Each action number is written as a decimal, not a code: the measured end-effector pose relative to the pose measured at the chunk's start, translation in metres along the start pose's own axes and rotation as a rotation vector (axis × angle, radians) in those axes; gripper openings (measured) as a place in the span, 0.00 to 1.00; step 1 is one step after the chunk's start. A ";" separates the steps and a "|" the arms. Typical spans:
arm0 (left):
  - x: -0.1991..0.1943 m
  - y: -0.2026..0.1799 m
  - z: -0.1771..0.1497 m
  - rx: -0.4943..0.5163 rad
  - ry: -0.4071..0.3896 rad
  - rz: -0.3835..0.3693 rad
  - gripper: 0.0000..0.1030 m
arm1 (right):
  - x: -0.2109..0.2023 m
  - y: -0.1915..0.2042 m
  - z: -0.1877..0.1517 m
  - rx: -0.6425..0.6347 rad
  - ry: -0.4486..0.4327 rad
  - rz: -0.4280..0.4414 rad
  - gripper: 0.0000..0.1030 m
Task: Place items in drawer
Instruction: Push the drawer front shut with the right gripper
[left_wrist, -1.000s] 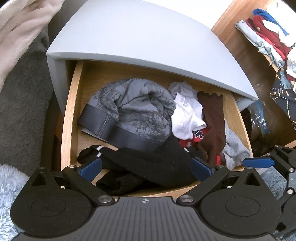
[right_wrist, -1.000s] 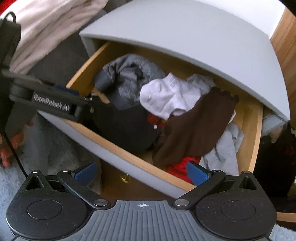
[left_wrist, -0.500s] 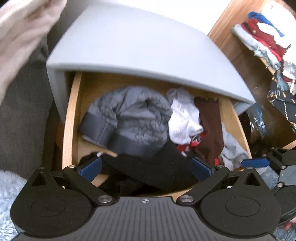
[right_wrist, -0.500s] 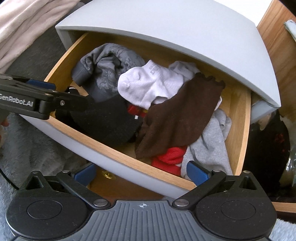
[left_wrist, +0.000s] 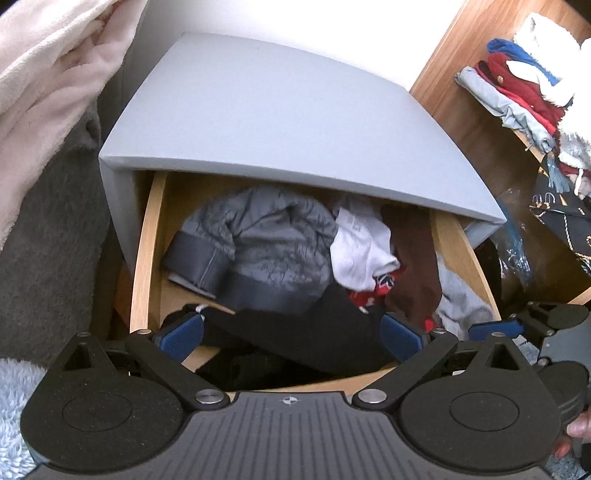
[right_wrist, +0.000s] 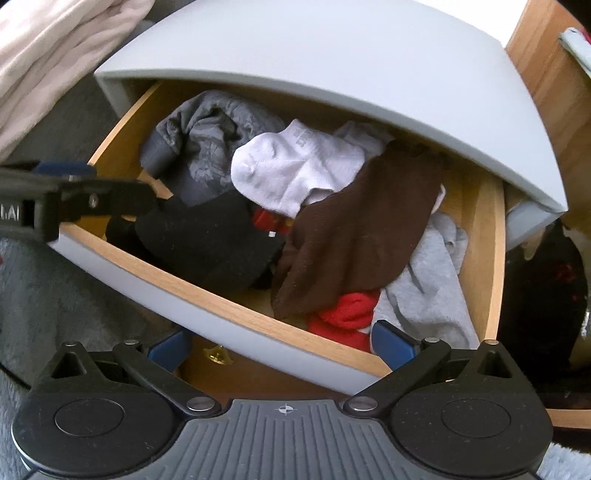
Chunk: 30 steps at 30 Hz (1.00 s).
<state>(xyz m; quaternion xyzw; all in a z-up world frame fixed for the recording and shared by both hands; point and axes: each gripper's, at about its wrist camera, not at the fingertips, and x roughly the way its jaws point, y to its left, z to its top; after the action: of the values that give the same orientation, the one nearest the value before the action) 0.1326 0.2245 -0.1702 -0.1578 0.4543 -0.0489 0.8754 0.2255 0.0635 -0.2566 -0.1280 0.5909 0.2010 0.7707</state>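
While the drawer stands pulled out from under the grey cabinet top, both grippers hang at its front edge with their fingers spread wide and gripping nothing. The left gripper sits over the near left part of the drawer, its blue pads on either side of a black garment that lies inside against the front wall; whether a pad touches the cloth cannot be told. The right gripper is just outside the drawer front, near its right end. Inside the drawer, a grey patterned garment fills the back left, a white sock lies beside it, and a brown sock runs diagonally over a red item and a light grey garment at the right. A pink blanket lies left of the cabinet, and folded clothes sit on a wooden shelf to the right.
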 end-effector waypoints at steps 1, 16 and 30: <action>0.000 0.000 0.000 0.000 -0.002 0.004 1.00 | 0.000 -0.001 -0.001 0.009 -0.006 0.000 0.99; -0.004 -0.004 -0.009 -0.032 -0.052 0.031 1.00 | -0.007 0.004 -0.026 0.031 -0.136 -0.039 0.99; -0.030 -0.013 -0.034 0.007 -0.171 0.077 1.00 | -0.012 0.006 -0.029 0.020 -0.205 -0.088 0.99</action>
<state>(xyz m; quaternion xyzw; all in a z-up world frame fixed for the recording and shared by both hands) 0.0885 0.2114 -0.1604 -0.1408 0.3835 -0.0033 0.9128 0.1953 0.0541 -0.2527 -0.1247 0.5046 0.1731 0.8366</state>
